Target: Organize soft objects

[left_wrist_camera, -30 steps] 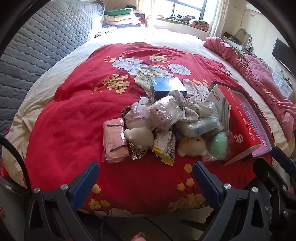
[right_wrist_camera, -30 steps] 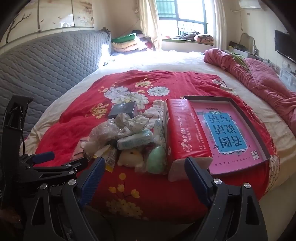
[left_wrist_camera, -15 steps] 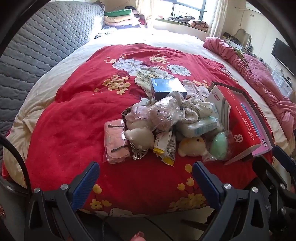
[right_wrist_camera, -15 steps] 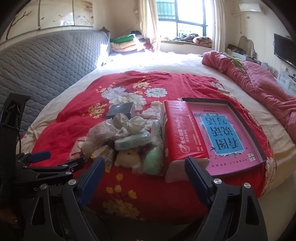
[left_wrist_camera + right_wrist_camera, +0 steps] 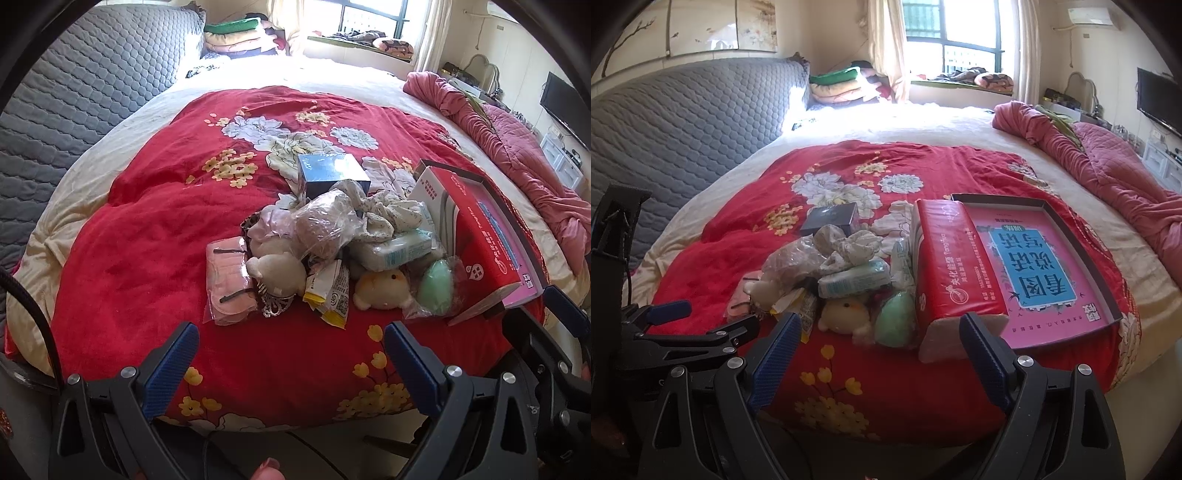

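The soft objects lie heaped on the red floral blanket (image 5: 147,240) of the bed, beside the red tissue pack (image 5: 945,266). Both the left gripper (image 5: 291,354) and the right gripper (image 5: 879,339) hover short of the pile, jaws spread wide and empty. The yellow chick plush (image 5: 382,288) looks light and compressible: grasp across its body. The bagged green sponge (image 5: 436,288) probably slips in its film.

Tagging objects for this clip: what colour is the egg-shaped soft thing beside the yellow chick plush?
Mint green egg-shaped toy, in clear plastic wrap; clearest in the left wrist view.
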Demonstrator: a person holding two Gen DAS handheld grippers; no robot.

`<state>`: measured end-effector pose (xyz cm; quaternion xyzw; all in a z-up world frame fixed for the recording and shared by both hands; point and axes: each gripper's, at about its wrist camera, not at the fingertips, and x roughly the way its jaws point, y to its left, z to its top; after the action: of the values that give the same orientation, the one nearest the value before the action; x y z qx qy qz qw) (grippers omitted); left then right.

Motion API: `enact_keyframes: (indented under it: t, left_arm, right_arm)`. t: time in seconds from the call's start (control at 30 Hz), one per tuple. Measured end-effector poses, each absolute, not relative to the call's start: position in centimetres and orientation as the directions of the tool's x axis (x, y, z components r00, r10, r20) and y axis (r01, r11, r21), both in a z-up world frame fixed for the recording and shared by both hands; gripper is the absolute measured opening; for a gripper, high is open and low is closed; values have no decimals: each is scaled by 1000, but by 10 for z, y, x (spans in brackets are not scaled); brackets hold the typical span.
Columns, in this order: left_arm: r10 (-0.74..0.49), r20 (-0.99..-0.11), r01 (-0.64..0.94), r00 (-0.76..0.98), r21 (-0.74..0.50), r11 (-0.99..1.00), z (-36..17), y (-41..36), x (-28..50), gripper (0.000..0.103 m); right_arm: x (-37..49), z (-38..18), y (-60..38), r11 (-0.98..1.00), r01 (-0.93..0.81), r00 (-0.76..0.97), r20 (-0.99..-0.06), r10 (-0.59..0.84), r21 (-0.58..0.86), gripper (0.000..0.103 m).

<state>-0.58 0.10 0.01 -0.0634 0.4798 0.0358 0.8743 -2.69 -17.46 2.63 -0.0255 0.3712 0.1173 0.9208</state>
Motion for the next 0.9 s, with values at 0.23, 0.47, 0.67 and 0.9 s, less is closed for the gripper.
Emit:
enact_keyframes:
  t: [0.23,0.47,0.67,0.9]
  left_arm:
    - [3,-844,-123,537,-75,989,0,0,-7,101]
    - [3,-844,-124,537,-76,989,1,0,-8,101]
    - [4,-844,-123,536,-74,990,2,1,-8,101]
    - [3,-844,-123,536,-74,990,2,4,-8,101]
  right_arm:
    - [-28,26,-174,972,-231,699,-689,191,36,88]
    - [-27,26,-174,972,-232,696,-692,191,36,88]
    - [-26,24,-174,973,-227,694,-695,188,36,88]
    - [-27,24,-173,972,-234,696,-692,190,32,88]
